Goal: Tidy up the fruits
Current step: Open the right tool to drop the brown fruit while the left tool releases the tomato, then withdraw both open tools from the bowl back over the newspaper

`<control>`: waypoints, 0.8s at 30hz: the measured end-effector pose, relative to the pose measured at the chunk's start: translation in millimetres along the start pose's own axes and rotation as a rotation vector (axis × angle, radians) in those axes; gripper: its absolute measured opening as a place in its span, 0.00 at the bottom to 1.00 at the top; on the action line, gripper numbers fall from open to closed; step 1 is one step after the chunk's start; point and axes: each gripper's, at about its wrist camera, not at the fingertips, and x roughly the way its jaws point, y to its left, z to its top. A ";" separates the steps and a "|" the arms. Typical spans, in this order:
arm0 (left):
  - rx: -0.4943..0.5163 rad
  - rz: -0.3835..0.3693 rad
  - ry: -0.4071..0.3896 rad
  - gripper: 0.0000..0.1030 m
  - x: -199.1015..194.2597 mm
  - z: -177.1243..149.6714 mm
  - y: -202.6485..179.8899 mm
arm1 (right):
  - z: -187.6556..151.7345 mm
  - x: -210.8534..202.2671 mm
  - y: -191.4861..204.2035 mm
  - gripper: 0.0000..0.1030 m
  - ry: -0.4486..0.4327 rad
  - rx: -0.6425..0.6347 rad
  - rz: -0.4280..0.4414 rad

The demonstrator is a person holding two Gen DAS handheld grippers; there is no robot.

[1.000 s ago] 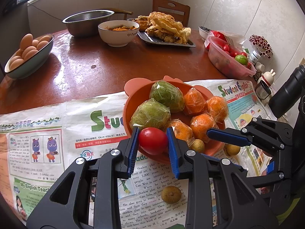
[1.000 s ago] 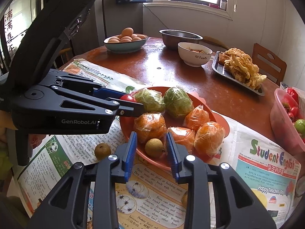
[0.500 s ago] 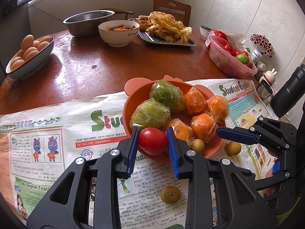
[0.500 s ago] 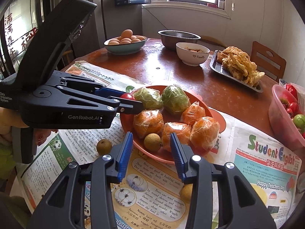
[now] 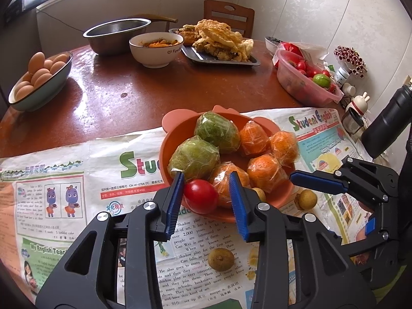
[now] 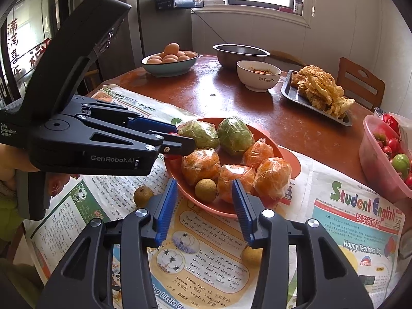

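Note:
A salmon-coloured plate (image 5: pixel 177 121) on newspaper holds two green wrapped fruits (image 5: pixel 193 158), several wrapped oranges (image 5: pixel 265 171) and a longan (image 6: pixel 205 190). A red tomato (image 5: pixel 200 199) rests at the plate's near rim between the pads of my left gripper (image 5: pixel 206 175). Those jaws are opening; a gap shows between the tomato and the right-hand pad. My right gripper (image 6: pixel 204 182) hovers at the plate's edge, its jaws opening with the longan ahead between them, untouched. Loose longans (image 5: pixel 221 258) (image 6: pixel 143 195) lie on the paper. The left gripper (image 6: pixel 181 137) reaches in from the left in the right wrist view.
On the brown round table behind stand a bowl of eggs (image 5: pixel 38 77), a steel basin (image 5: pixel 116 36), a white bowl (image 5: pixel 157 49), a tray of fried food (image 5: pixel 219 43) and a pink tub of tomatoes (image 5: pixel 303 82). Small bottles (image 5: pixel 355 108) line the right wall.
The left jaws have parted and let go of the tomato, which now lies on the plate's rim. The right jaws have spread wider around the longan in the plate.

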 end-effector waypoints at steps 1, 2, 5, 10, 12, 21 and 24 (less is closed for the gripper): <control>0.001 0.001 -0.004 0.27 -2.1 0.3 0.1 | -0.2 -0.7 -0.1 0.45 -0.001 0.001 -0.001; 0.003 0.000 -0.006 0.27 -4.2 0.1 0.6 | -0.1 -1.4 0.0 0.45 -0.002 0.001 -0.001; 0.003 -0.002 -0.018 0.37 -8.2 0.5 -2.4 | 0.2 -4.2 0.2 0.48 -0.006 -0.001 -0.004; 0.007 0.004 -0.028 0.40 -13.5 1.9 -6.9 | 0.8 -11.9 0.2 0.53 -0.022 0.003 -0.013; 0.006 0.004 -0.032 0.42 -15.3 2.9 -8.3 | 0.5 -14.5 0.0 0.54 -0.024 0.003 -0.016; 0.012 0.012 -0.051 0.51 -26.2 5.3 -16.3 | -1.2 -29.5 -1.2 0.67 -0.047 0.015 -0.037; 0.016 0.014 -0.058 0.53 -31.2 5.4 -19.6 | -1.9 -33.8 -1.9 0.72 -0.051 0.017 -0.044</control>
